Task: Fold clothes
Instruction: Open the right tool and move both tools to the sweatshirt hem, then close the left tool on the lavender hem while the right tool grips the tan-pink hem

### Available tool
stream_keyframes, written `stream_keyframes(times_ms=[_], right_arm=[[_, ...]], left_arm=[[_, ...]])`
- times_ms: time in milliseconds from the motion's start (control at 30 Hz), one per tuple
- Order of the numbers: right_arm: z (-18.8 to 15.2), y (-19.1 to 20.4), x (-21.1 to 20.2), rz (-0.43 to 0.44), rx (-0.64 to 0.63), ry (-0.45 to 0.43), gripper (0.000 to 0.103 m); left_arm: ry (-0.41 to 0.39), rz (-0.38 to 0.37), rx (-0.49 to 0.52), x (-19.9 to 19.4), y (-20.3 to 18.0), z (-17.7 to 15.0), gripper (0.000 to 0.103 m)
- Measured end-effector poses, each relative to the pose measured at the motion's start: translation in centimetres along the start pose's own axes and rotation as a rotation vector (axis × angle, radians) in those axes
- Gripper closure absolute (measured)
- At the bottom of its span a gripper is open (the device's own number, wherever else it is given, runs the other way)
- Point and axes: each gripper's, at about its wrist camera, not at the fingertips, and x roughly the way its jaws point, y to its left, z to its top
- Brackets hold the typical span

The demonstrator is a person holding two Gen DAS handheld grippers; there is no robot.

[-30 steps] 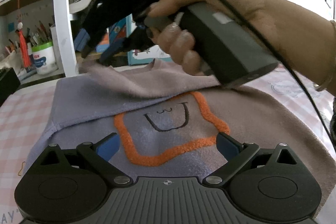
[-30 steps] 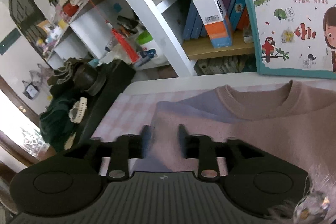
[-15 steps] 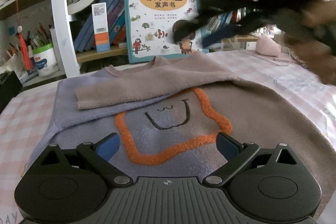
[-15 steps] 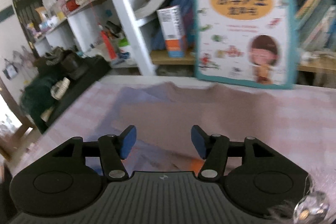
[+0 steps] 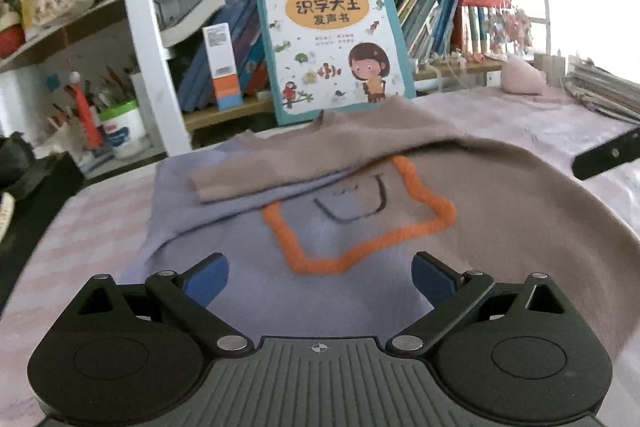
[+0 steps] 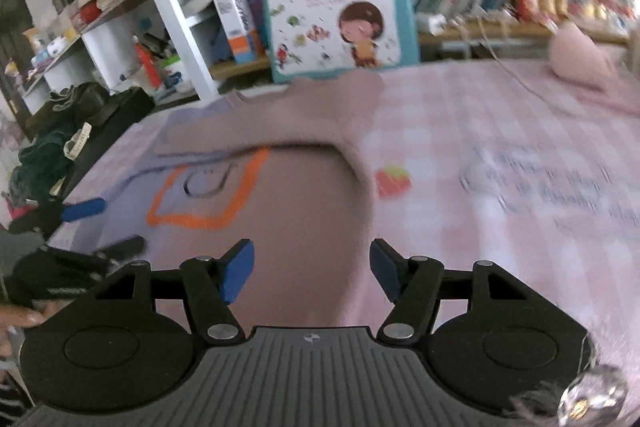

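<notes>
Both tools — left (image 5: 319, 277), right (image 6: 312, 269) — gape empty over the sweater (image 5: 500, 227)'s near hem.

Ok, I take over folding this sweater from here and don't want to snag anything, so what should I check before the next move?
1. Left gripper open and free of cloth: ok.
2. Right gripper open and free of cloth: ok.
3. Folded sleeve lying flat across the sweater chest: ok.
4. Other sleeve folded in: cannot tell, it is not clearly in view.
5. Sweater fully on the checked tablecloth: cannot tell, the hem is hidden under the grippers.
6. Picture book clear of the collar: cannot tell, they overlap in both views.
</notes>
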Motion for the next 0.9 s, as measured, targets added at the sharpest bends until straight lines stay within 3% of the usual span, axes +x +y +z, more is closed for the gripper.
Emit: stream_keyframes(times_ms=[367,433,500,600,800,900], right_arm=[[-4.0,0.0,-2.0,0.005,-0.012,0.043,0.042],[-4.3,-0.4,-2.2,0.011,0.000,0.054,0.043],[-4.3,-0.6,-2.4,0.016,0.011,0.055,0.054],[-4.3,-0.8,-2.3,0.048,0.043,0.075,0.071],[-4.1,-0.7,-2.2,0.081,0.071,0.067,0.074],[-3.9,-0.6,-2.2,0.094,0.083,0.060,0.076]], left_arm=[[0.078,0.072,-0.129,-6.2,4.5,-2.4,0.004],[0.102,0.088,-0.182,-6.4,5.6,-3.0,0.011],[0.125,0.100,-0.231,-6.3,6.7,-3.6,0.033],[0.162,0.099,-0.307,-5.8,8.3,-4.5,0.057],[0.200,0.104,-0.380,-5.4,9.7,-5.5,0.062],[0.198,0.070,-0.422,-5.4,10.2,-5.6,0.064]])
